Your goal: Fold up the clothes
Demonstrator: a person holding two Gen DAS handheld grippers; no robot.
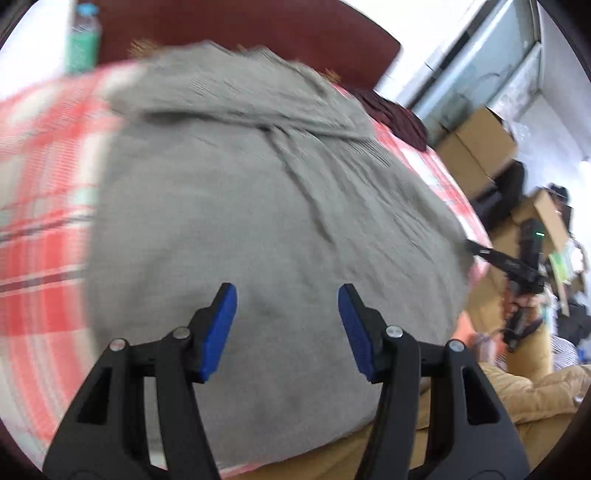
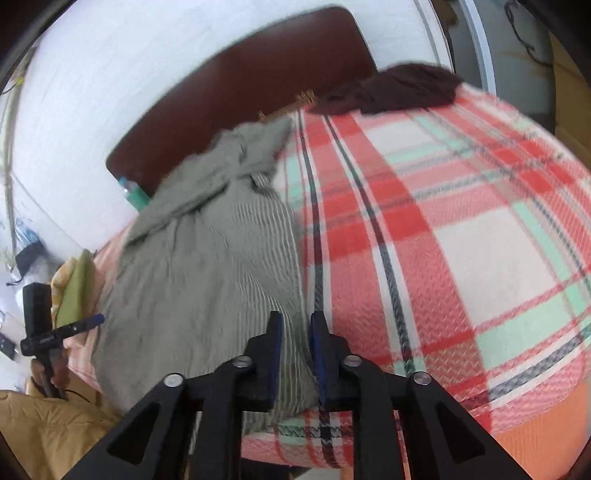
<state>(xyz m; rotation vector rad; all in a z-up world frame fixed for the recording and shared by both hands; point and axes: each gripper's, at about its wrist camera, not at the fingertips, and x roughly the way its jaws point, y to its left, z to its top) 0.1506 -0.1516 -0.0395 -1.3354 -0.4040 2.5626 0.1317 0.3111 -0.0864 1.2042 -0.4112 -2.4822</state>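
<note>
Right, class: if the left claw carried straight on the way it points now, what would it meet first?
Most likely the grey ribbed knit garment spread on the red, white and mint plaid blanket. The left claw points down at it with jaws apart and nothing between; how far off it hangs is unclear.

One grey garment, one dark one, one blanket, two grippers

One grey-green garment (image 1: 266, 206) fills the middle of the left wrist view. One dark maroon garment (image 2: 399, 90) sits at the upper right of the right wrist view. One plaid blanket (image 2: 461, 236) lies under both. One bottle (image 1: 83, 38) with a green label is at the upper left. One dark red headboard (image 1: 258, 26) runs along the top. At least two cardboard boxes (image 1: 476, 147) stand at right. Two grippers: the left gripper (image 1: 287, 328) and right gripper (image 2: 296, 354), each with two blue-padded fingers (image 1: 221, 328).
</note>
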